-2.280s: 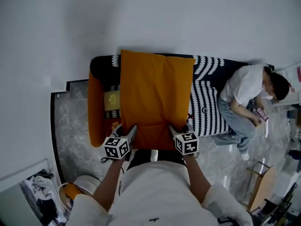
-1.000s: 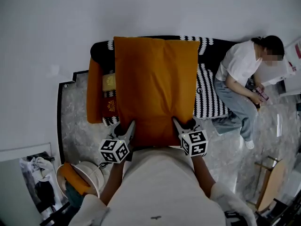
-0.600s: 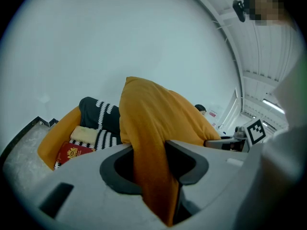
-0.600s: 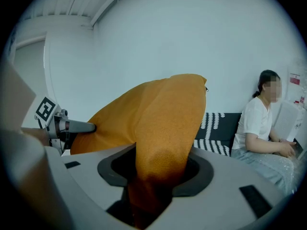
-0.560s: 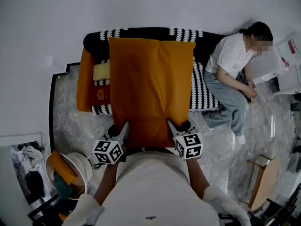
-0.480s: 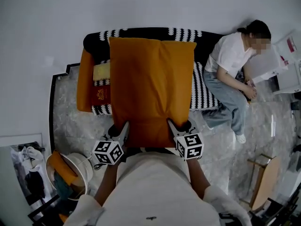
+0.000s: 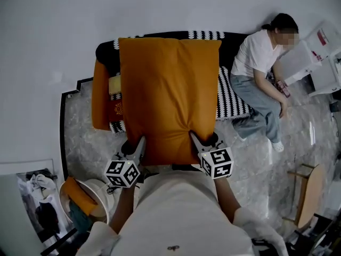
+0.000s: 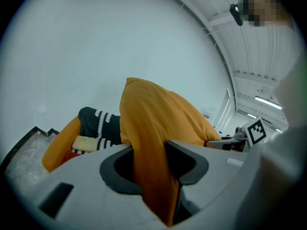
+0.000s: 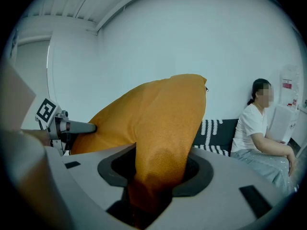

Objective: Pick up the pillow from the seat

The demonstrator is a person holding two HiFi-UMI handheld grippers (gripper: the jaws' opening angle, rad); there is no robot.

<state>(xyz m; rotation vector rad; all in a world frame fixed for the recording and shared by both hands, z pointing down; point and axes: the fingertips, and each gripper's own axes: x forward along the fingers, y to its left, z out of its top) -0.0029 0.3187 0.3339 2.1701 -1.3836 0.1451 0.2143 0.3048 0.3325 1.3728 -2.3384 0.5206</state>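
The orange pillow (image 7: 168,95) is hanging straight out ahead of both tongs. Its long axis is running away from the person and its near short edge is doing all the work. The left tongs (image 7: 139,144) are clamping the near-left corner of the pillow and the right tongs (image 7: 195,140) are clamping the near-right one. In both gripper views the fabric is bunching up between the jaws, so neither is empty. Both hands are sitting about equally close, one at each corner.

My read is that the pillow is already riding clear of the black-and-white patterned seat (image 7: 230,92), which is peeking out beyond and to the right of it. A second orange cushion (image 7: 101,103) is leaning just left of the pillow, with a small yellow thing tucked between them. Someone is sitting (image 7: 261,63) at the seat's end, well right of the pillow. Under all of it a marbled floor (image 7: 80,137) is showing, with a plain white wall (image 7: 160,9) rising past the pillow's far edge.
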